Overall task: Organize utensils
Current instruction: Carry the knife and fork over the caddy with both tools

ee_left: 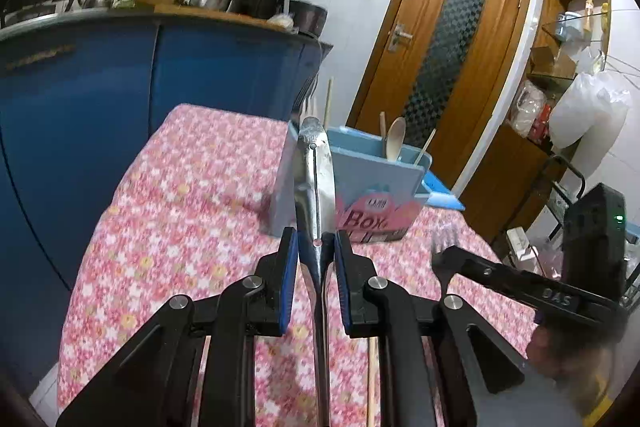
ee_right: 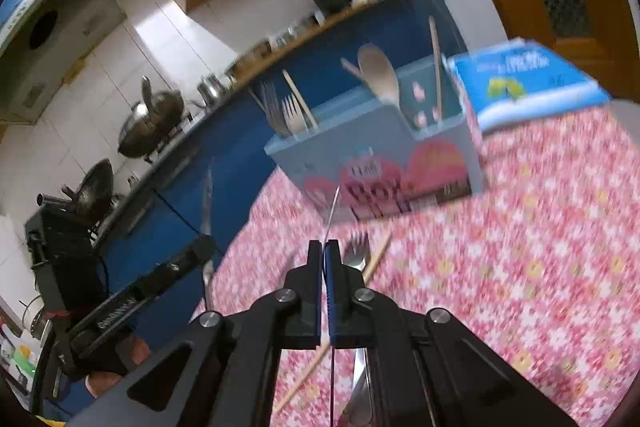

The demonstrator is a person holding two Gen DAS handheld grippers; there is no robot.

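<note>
Clamping a metal utensil point(ee_left: 318, 187) by its handle, the left gripper point(ee_left: 316, 247) has its 2 blue pads nearly together on the steel, the far end standing up ahead of the tips. It looks like a spoon, though blur and glare leave that unsure. Holding it by the handle keeps the far end free to go into the box point(ee_left: 376, 195) first, which sits straight ahead, just beyond the utensil's tip, on the floral cloth point(ee_left: 180, 207). A wooden spoon point(ee_left: 395, 139) and sticks already stand in the box's right compartment. This gripper is raised off the cloth and tilted up, aimed at the box's near-left corner. Off to its right, the other tool's black finger reaches in.

From the right wrist, the right gripper point(ee_right: 323, 247) has its pads pressed together on something very thin, seen edge-on as a bright line point(ee_right: 334, 211) rising ahead of the tips, probably a knife. A pinch low on it leaves most of the length free for dropping in. Under the fingers a fork point(ee_right: 356, 255) and a chopstick point(ee_right: 376, 255) lie on the cloth, not yet sorted. The box is ahead and slightly right, forks point(ee_right: 286, 111) in its left compartment. This gripper hangs above the cloth, rolled so the scene leans, pointing at the box's front.
</note>
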